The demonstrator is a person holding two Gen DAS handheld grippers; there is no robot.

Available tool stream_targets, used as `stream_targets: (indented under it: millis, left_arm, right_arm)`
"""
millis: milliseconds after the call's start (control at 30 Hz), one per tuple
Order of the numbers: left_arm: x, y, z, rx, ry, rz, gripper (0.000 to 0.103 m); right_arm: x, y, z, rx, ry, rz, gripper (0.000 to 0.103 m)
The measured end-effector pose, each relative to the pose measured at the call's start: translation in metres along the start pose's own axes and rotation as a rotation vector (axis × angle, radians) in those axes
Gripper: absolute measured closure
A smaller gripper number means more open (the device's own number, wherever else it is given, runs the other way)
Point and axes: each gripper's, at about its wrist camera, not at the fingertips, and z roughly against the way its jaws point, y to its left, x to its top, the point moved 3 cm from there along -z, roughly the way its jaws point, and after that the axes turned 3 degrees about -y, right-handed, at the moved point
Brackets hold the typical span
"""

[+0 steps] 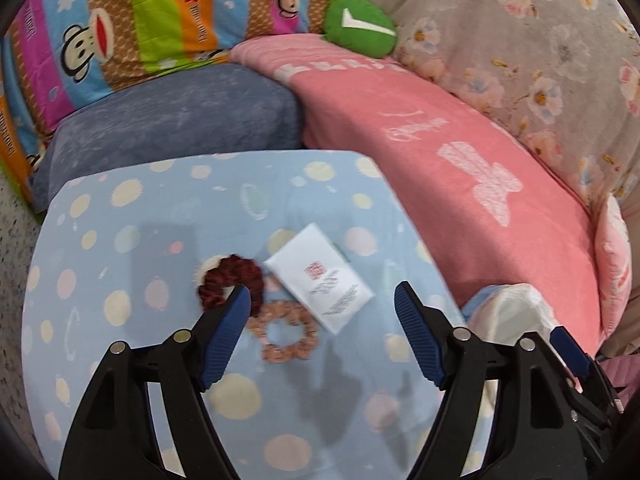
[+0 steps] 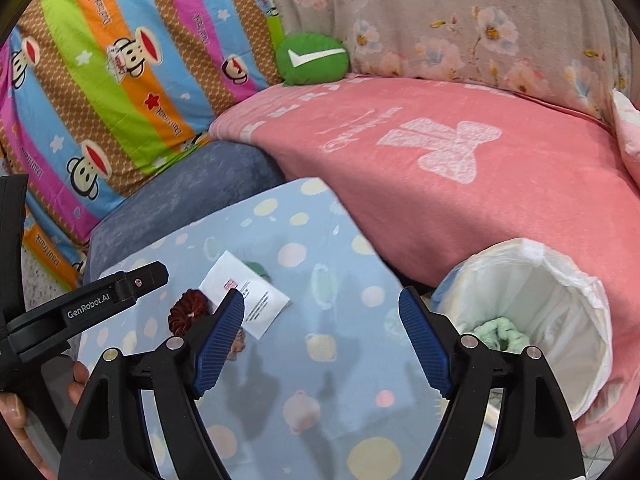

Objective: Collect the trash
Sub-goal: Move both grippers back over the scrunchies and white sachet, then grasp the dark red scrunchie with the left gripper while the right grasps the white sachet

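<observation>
A white printed packet (image 1: pixel 320 276) lies on the blue dotted cloth (image 1: pixel 120 240), with a dark red scrunchie (image 1: pixel 230 280) to its left and a pink scrunchie (image 1: pixel 286 332) below it. My left gripper (image 1: pixel 322 300) is open and empty, hovering just above them. My right gripper (image 2: pixel 322 304) is open and empty above the cloth, right of the packet (image 2: pixel 248 300) and the red scrunchie (image 2: pixel 188 310). A bin with a white liner (image 2: pixel 560 308) stands to its right, with a light green scrunchie (image 2: pixel 498 334) inside. The bin (image 1: pixel 516 308) also shows at the right of the left wrist view.
A pink blanket (image 1: pixel 460 184) covers the sofa seat behind the cloth. A blue cushion (image 1: pixel 172 124), a striped monkey-print quilt (image 1: pixel 120 28), a green check-mark pillow (image 1: pixel 360 24) and a floral cover (image 1: pixel 540 60) lie further back. Speckled floor (image 1: pixel 12 240) is at left.
</observation>
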Motion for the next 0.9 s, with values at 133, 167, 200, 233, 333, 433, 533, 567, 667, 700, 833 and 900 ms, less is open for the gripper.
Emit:
stream_targets:
  millis: [133, 167, 200, 233, 333, 433, 533, 567, 667, 700, 833, 900]
  left_arm:
    - [-0.006, 0.036, -0.018, 0.059, 0.035, 0.039, 0.030]
    - [-0.007, 0.044, -0.022, 0.071, 0.045, 0.049, 0.029]
    - [-0.009, 0.054, -0.029, 0.085, 0.060, 0.065, 0.029]
    - [-0.011, 0.062, -0.034, 0.094, 0.073, 0.080, 0.029]
    - [-0.016, 0.084, -0.050, 0.113, 0.108, 0.114, 0.029]
    - [-0.019, 0.099, -0.067, 0.129, 0.139, 0.132, 0.029]
    - [-0.021, 0.110, -0.083, 0.135, 0.168, 0.144, 0.029]
    - [-0.021, 0.113, -0.088, 0.134, 0.176, 0.148, 0.029]
    - [-0.023, 0.118, -0.103, 0.122, 0.206, 0.158, 0.038]
    - [-0.023, 0.119, -0.109, 0.118, 0.219, 0.160, 0.040]
    - [-0.025, 0.118, -0.124, 0.104, 0.243, 0.154, 0.048]
    - [-0.025, 0.116, -0.130, 0.089, 0.256, 0.149, 0.056]
  right_arm:
    - [-0.011, 0.022, -0.024, 0.005, 0.036, 0.033, 0.026]
    - [-0.013, 0.028, -0.032, 0.007, 0.047, 0.046, 0.026]
    - [-0.016, 0.034, -0.038, 0.010, 0.054, 0.057, 0.026]
    - [-0.018, 0.039, -0.045, 0.011, 0.061, 0.068, 0.026]
    - [-0.025, 0.051, -0.066, 0.014, 0.080, 0.088, 0.025]
    - [-0.031, 0.061, -0.091, 0.027, 0.113, 0.092, 0.025]
    - [-0.038, 0.071, -0.114, 0.030, 0.147, 0.104, 0.025]
    - [-0.040, 0.075, -0.122, 0.031, 0.156, 0.112, 0.025]
    - [-0.043, 0.085, -0.141, 0.040, 0.177, 0.147, 0.025]
    - [-0.043, 0.088, -0.148, 0.040, 0.183, 0.160, 0.025]
    - [-0.044, 0.097, -0.165, 0.046, 0.194, 0.193, 0.019]
    - [-0.045, 0.101, -0.175, 0.051, 0.207, 0.205, 0.019]
